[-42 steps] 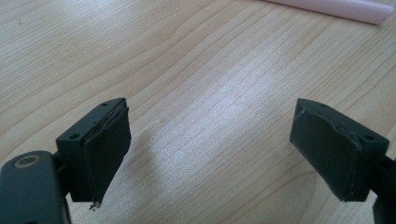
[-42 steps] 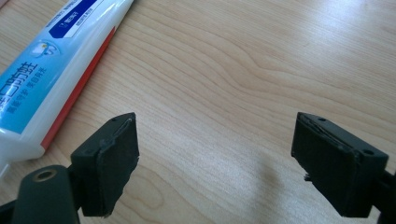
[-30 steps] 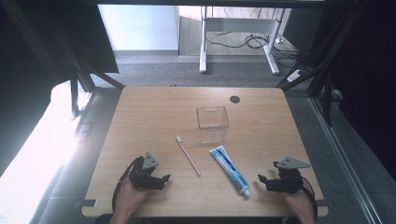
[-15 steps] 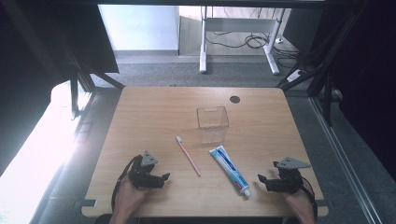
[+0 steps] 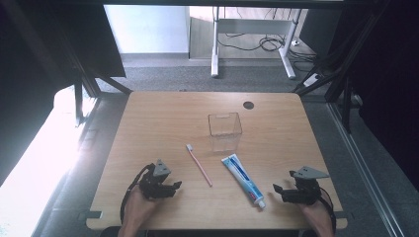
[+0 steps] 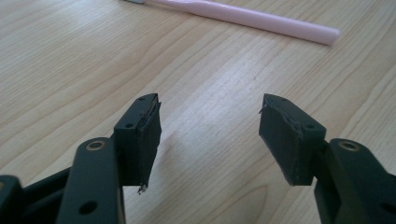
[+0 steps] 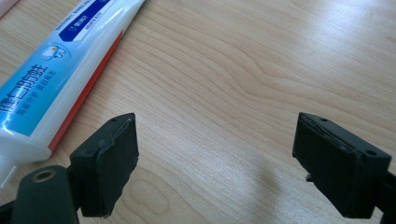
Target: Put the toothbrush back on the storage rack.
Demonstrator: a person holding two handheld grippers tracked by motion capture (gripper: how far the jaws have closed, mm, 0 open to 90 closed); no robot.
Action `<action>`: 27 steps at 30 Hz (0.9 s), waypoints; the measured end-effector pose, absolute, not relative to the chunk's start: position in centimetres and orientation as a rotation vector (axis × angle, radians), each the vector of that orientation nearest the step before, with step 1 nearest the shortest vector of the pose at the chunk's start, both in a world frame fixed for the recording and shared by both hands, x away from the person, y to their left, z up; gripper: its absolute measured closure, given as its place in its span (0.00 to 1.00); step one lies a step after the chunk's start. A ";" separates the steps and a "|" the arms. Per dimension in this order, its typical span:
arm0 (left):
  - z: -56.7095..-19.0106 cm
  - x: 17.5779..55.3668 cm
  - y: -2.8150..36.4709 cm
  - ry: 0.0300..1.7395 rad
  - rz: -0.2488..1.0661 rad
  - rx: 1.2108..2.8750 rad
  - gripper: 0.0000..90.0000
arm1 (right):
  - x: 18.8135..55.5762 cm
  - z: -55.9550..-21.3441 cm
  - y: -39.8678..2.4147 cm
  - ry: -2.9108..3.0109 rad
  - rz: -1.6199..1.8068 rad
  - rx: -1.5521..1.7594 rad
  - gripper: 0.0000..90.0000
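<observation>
On the table [image 5: 163, 118], one toothbrush [image 5: 199, 165], one toothpaste tube [image 5: 243, 179], one clear box [image 5: 225, 131]

I see a pale wooden table [image 5: 163, 123] with fine grain and a soft sheen. The pink plastic toothbrush [image 5: 199, 165] looks smooth and matt, the blue-and-white toothpaste tube [image 5: 242, 176] glossy, the clear plastic box [image 5: 225, 130] transparent. Both hand-held gripper pads [image 6: 148, 135] are matt black rubber.
</observation>
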State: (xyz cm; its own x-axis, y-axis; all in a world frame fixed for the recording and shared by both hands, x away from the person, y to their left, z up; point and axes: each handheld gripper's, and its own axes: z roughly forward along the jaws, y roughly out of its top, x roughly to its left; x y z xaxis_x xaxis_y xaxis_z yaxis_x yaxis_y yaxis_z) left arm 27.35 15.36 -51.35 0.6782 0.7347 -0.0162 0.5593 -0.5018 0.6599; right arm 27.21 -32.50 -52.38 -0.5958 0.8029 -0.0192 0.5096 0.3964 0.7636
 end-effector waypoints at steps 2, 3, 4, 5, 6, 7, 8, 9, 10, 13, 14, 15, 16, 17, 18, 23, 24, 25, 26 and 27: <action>-51.3 27.4 15.2 0.984 0.336 2.246 0.50 | 27.2 -52.3 -32.4 2.270 1.050 1.131 0.17; -51.2 27.5 14.9 0.981 0.332 2.251 0.51 | 27.2 -52.3 -32.4 2.270 1.049 1.128 0.17; -51.1 27.6 14.8 0.971 0.328 2.256 0.55 | 27.1 -52.3 -32.4 2.271 1.048 1.125 0.17; -51.1 27.6 14.8 0.971 0.328 2.256 0.57 | 27.1 -52.3 -32.4 2.271 1.048 1.125 0.17; -51.1 27.7 14.7 0.968 0.321 2.253 0.57 | 27.1 -52.4 -32.3 2.272 1.049 1.123 0.17; -51.0 27.8 14.4 0.969 0.316 2.263 0.59 | 27.1 -52.3 -32.3 2.272 1.051 1.123 0.17; -51.0 27.8 14.4 0.969 0.316 2.263 0.61 | 27.1 -52.3 -32.3 2.270 1.052 1.120 0.17; -51.0 27.9 14.3 0.976 0.309 2.268 0.63 | 27.1 -52.3 -32.3 2.270 1.054 1.120 0.17; -51.0 28.0 14.2 0.975 0.300 2.269 0.65 | 27.1 -52.3 -32.3 2.270 1.053 1.120 0.17; -50.8 28.2 14.1 0.974 0.284 2.263 0.72 | 27.1 -52.4 -32.4 2.272 1.050 1.124 0.17; -50.8 28.2 14.0 0.972 0.280 2.261 0.73 | 27.1 -52.4 -32.4 2.273 1.050 1.124 0.17; -50.8 28.2 14.0 0.972 0.280 2.261 0.76 | 27.1 -52.4 -32.4 2.273 1.050 1.124 0.17; -50.7 28.3 13.9 0.968 0.275 2.261 0.78 | 27.1 -52.4 -32.3 2.273 1.048 1.123 0.17; -50.6 28.4 13.8 0.961 0.270 2.262 0.79 | 27.1 -52.4 -32.3 2.275 1.047 1.125 0.17; -50.5 28.5 13.6 0.947 0.257 2.269 0.81 | 27.1 -52.4 -32.3 2.276 1.046 1.125 0.17; -50.6 28.8 12.7 0.916 0.236 2.296 0.88 | 27.1 -52.5 -32.2 2.277 1.044 1.129 0.17; -50.6 28.8 12.7 0.916 0.236 2.296 0.90 | 27.1 -52.5 -32.2 2.277 1.044 1.129 0.17; -50.6 28.9 12.5 0.909 0.234 2.302 0.90 | 27.1 -52.5 -32.2 2.277 1.045 1.129 0.17; -50.5 29.1 12.4 0.893 0.235 2.312 0.94 | 27.1 -52.5 -32.2 2.277 1.044 1.128 0.17; -50.5 29.1 12.2 0.897 0.230 2.311 0.94 | 27.1 -52.5 -32.2 2.277 1.044 1.128 0.17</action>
State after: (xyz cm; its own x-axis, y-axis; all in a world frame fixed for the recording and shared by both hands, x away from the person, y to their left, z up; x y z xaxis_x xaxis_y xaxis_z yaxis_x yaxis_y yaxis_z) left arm 29.11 12.24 -50.46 0.7519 0.6561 -0.0649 0.5441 -0.5618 0.6232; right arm 27.12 -32.22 -52.52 -0.5990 0.8006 -0.0187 0.5084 0.3982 0.7635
